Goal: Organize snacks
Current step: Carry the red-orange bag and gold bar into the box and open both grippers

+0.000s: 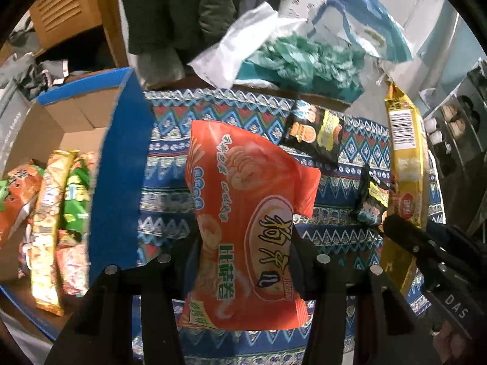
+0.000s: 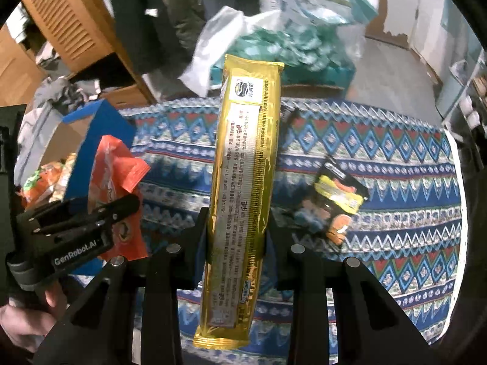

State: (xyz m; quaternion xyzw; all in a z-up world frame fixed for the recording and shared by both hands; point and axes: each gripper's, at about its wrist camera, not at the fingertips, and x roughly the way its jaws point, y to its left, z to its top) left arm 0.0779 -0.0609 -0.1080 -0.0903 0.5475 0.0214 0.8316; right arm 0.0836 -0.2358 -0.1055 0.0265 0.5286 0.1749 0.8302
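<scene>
Far left, I see the cardboard box (image 1: 76, 112) with its blue flap, cut off by the frame edge; snack packets (image 1: 51, 213) stand packed inside, their labels too blurred to read. My left gripper (image 1: 246, 240) points steeply down above the counter (image 1: 170, 158) with its patterned cloth, its jaws closed on the orange snack bag (image 1: 243, 213). The bag's long axis runs away from the camera, with its lower end hidden between the fingers. In the right wrist view a bare hand (image 2: 27, 316) grips the handle, mostly cut off. Further right, two small black packets (image 1: 316, 130) lie on the cloth — one half hidden behind the gold pack. My right gripper (image 2: 236, 231) also tilts steeply down, its jaws pinched narrowly on the long gold biscuit pack (image 2: 243, 188), held clear of the cloth. Its long axis points straight ahead, printed back seam toward the camera — the print is too fine to read.
</scene>
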